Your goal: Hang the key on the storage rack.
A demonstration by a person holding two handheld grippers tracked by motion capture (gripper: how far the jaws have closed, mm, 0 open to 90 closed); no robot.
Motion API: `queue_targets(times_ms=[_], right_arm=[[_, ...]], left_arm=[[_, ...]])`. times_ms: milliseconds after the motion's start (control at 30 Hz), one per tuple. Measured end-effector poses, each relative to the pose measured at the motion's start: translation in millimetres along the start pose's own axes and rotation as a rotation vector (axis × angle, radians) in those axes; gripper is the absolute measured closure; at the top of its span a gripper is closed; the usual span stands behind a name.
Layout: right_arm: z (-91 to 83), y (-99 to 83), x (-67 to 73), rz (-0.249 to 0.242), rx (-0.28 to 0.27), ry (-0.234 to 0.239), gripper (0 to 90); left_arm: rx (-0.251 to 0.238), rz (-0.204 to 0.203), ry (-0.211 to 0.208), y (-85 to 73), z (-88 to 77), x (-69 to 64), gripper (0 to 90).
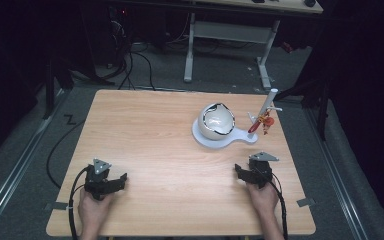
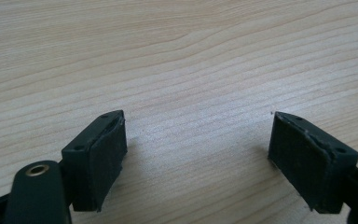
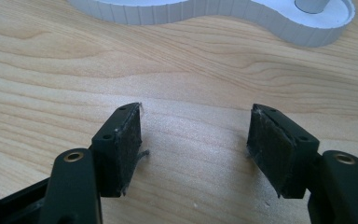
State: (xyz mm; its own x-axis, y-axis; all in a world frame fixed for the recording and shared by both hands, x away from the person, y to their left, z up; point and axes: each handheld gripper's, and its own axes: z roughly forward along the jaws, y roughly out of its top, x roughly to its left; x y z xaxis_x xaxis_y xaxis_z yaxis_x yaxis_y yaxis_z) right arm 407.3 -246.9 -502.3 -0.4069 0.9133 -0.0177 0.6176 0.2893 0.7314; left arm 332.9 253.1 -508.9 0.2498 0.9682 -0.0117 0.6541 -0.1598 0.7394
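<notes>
We see a light wooden table (image 1: 160, 150) as the biggest thing, standing on grey floor (image 1: 10, 150) in a dark room; a white-legged desk (image 1: 230, 35) stands beyond its far edge, with black cables (image 1: 135, 65) on the floor at far left

On the far right part of the table sits a white base plate (image 1: 215, 141), keyhole-shaped, round with a smaller lobe to its right. Its ribbed white edge (image 3: 205, 14) crosses the top of the right gripper view, just ahead of those jaws. On the round part rests a white bowl (image 1: 216, 121), tipped so its opening faces right, rim dark-edged. From the lobe rises a thin white post (image 1: 267, 102), leaning right, with a small red and orange item (image 1: 262, 122) hanging against it; we cannot tell what it is

Left gripper (image 1: 123, 179) lies at the near left of the table, held by the person's left hand (image 1: 94, 210), pointing right, well apart from the base plate. In its own view (image 2: 198, 144) the 2 black jaws stand spread wide, bare wood between them, holding nothing

Right gripper (image 1: 241, 171) is at the near right in the right hand (image 1: 262, 197), near the base plate but not touching it. In its view (image 3: 196, 140) the jaws are spread wide, holding nothing, a few fibres on the left pad (image 3: 133, 140)
</notes>
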Motion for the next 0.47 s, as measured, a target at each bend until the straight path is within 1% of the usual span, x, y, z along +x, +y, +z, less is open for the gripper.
queue_targets(times_ms=[300,367,467], right_arm=[[-0.2,-0.2,-0.1,0.000,0.000,0.001,35.3],[-0.2,-0.2,-0.1,0.000,0.000,0.001,35.2],[-0.2,-0.2,-0.1,0.003,0.000,0.003,35.1]], left_arm=[[-0.001,0.004,0.004,0.0,0.1,-0.8,19.8],[-0.001,0.012,-0.004,0.1,0.1,-1.1,20.2],[-0.001,0.012,-0.004,0.1,0.1,-1.1,20.2]])
